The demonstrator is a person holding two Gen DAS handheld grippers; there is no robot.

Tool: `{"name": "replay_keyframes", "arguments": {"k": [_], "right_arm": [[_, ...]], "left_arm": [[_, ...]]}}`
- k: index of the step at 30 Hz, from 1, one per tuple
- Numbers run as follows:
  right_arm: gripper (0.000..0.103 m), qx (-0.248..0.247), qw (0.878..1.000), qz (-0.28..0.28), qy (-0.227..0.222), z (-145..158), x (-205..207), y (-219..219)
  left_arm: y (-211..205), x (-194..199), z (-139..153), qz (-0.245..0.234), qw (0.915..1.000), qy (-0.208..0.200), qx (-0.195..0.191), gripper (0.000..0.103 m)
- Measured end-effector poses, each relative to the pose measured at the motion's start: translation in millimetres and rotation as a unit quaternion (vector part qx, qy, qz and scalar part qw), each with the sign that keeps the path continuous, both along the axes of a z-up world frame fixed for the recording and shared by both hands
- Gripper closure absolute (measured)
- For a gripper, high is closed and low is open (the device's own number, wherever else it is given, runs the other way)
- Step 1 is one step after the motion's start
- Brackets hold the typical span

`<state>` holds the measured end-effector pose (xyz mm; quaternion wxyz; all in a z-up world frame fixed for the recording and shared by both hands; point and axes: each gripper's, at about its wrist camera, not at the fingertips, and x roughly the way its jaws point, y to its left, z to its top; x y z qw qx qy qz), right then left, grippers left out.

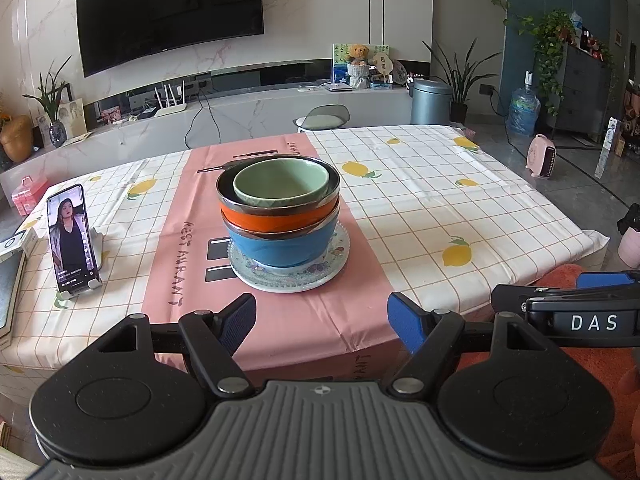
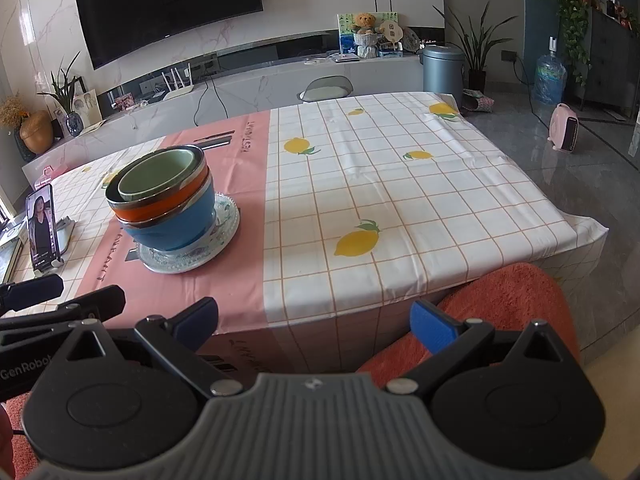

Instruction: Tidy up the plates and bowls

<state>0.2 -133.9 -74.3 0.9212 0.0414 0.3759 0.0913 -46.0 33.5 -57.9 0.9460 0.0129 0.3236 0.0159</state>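
Stack at frame centre on counter (image 1: 420, 184): green bowl (image 1: 282, 182) in orange bowl (image 1: 276, 216) in blue bowl (image 1: 282, 246) on plate (image 1: 290, 276). Left tongs (image 1: 322, 322) and right tongs (image 2: 314, 324) wide open, empty, near the counter's front edge. Risk: nested bowls sit tilted; a one-sided lift could topple them.

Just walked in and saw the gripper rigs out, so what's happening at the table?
Nobody is holding anything. Both the left gripper and right gripper hang open at the table's near edge. The green bowl sits nested in the orange bowl, that in the blue bowl, all on a patterned plate.
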Motion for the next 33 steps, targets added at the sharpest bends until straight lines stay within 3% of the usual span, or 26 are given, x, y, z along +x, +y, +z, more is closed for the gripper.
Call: {"name": "replay_keyframes", "arguments": {"k": [25, 33], "right_arm": [[0.003, 0.001, 1.000, -0.001, 0.000, -0.1, -1.1, -0.4], [0.003, 0.002, 1.000, -0.001, 0.000, -0.5, -1.6, -0.2]], "left_arm": [[-3.3, -2.4, 0.8, -0.009, 0.9998, -0.010, 0.012, 0.015], [-0.5, -4.2, 2.7, -0.009, 0.9998, -0.016, 0.000, 0.015]]}}
